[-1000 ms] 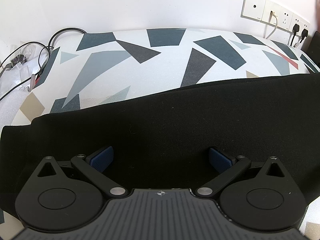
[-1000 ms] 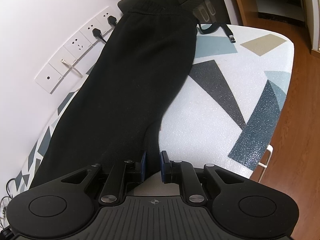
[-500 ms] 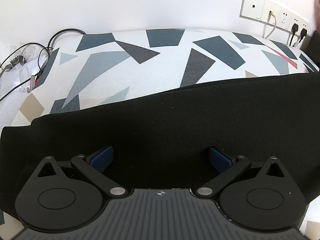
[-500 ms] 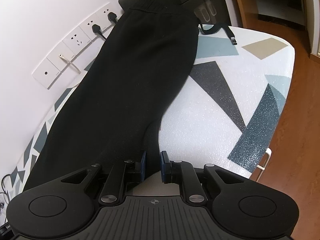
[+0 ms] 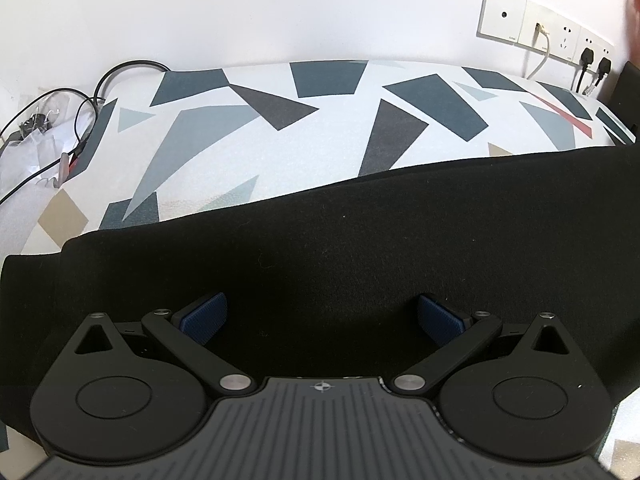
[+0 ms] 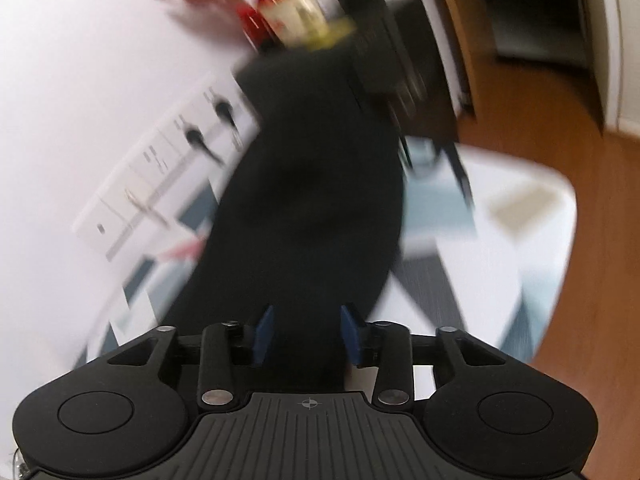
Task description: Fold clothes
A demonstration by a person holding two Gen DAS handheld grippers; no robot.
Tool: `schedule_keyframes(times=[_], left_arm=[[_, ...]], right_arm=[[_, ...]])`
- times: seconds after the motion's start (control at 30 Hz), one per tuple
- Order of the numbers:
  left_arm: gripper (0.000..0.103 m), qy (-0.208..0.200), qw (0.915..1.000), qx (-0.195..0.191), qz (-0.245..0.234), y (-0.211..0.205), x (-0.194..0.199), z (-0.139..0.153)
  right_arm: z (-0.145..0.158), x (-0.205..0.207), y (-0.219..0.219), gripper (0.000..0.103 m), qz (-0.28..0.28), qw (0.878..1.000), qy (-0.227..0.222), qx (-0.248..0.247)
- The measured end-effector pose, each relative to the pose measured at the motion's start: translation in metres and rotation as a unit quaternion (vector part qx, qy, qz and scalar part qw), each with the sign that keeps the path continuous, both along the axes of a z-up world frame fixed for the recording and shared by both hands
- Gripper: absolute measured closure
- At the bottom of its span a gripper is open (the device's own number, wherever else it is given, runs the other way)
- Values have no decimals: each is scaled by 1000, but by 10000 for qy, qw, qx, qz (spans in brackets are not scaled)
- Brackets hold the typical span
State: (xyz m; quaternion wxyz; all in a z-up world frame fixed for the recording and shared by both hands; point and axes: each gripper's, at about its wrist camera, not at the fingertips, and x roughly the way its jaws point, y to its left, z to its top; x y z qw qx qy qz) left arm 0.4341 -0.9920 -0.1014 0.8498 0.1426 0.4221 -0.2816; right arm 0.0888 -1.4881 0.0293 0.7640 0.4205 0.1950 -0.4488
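A long black garment (image 5: pixel 360 248) lies stretched flat along the patterned table (image 5: pixel 248 136), its long axis running beside the wall with the sockets (image 5: pixel 544 28), toward the dark far end seen in the blurred right wrist view. The left gripper (image 5: pixel 322 316) hovers directly over the cloth with its blue pads spread wide and nothing between them, while the right gripper (image 6: pixel 307 334), at the garment's near edge, has its jaws opening, the fabric (image 6: pixel 312 200) below the gap and not pinched. Both hands sit over the cloth; the next fold likely turns across that long axis.
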Motion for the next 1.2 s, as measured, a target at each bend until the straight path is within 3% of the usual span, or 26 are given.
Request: schedule_keyframes(times=[0.1,0.2,0.3,0.47,0.57,0.67,0.73,0.87,0.93,1.07,1.2], left_arm=[[0,35,9999,17,106,-3,-1,3],[4,121,9993,-339,-59,-10,-7,16],[4,138,9978,-604,-245,-25,-17,28],[4,308,9971,-675,-155,-55,-28,28],[4,173,9991,-395,-62,-72,-33,20],[4,-37,9999,-75,77,-83,-36,11],[4,-125,9996,46,229,-87,-36,7],[1,-59,9988,125,461,-91,-30,4],[0,20,9983,122,563,-92,-28,3],[0,96,9975,108,692,-93,-26,3],[0,124,9975,114,682,-94,-25,3]], right_arm=[[32,9,-18,43,133,9984,38,-554],[53,22,-34,38,360,9934,155,-1075],[51,46,-59,36,753,9892,401,-1193],[12,96,-104,24,1591,9769,925,-1086],[-25,130,-124,15,2362,9603,1235,-829],[-59,160,-136,13,2973,9378,1626,-754],[-75,177,-141,13,3188,9246,1880,-906],[-97,208,-172,7,3348,9155,2063,-850],[-102,221,-182,3,3369,9140,2068,-912],[-110,231,-186,1,3122,9233,1974,-1057],[-105,214,-180,1,3045,9289,1730,-1208]])
